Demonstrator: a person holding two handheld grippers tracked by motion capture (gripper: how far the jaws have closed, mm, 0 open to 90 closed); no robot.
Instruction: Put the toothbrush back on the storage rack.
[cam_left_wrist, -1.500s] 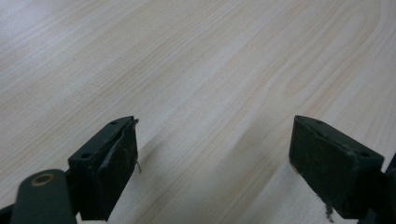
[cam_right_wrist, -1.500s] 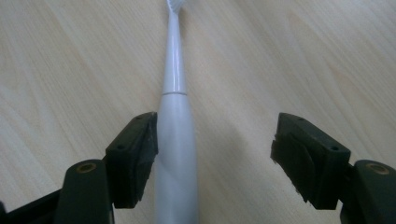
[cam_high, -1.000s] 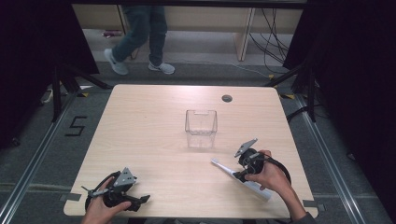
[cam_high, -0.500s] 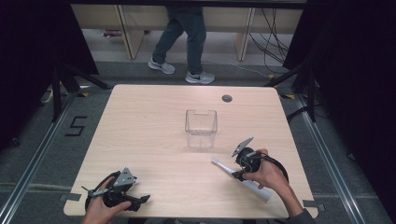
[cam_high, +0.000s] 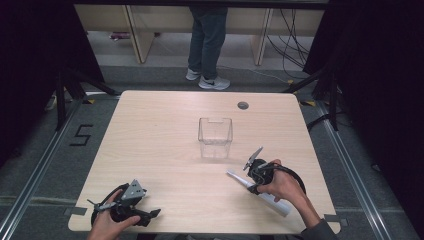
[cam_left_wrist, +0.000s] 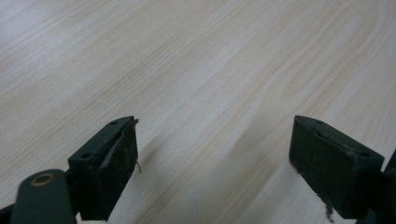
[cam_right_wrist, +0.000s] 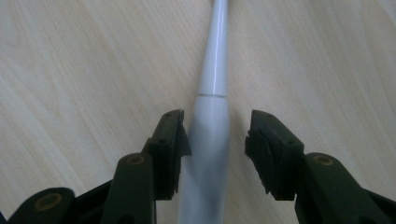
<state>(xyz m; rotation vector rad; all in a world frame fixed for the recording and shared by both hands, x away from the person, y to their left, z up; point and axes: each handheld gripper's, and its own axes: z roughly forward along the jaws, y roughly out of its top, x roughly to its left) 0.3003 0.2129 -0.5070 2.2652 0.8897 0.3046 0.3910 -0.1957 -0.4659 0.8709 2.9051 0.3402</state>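
A pale wooden table (cam_high: 150, 135) carries a clear box (cam_high: 215, 137) and, seemingly, a white toothbrush (cam_high: 265, 196).

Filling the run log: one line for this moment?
right gripper: jaws closing around white electric toothbrush, gap at right pad | left gripper: open, idle

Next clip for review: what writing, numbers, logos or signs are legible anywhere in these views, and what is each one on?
"5": dark tape mark on the floor left of the table.
Logo on the side of a standing person's shoe: too small to read.
White toothbrush-like tool, clear box, left gripper and right gripper: no writing visible.
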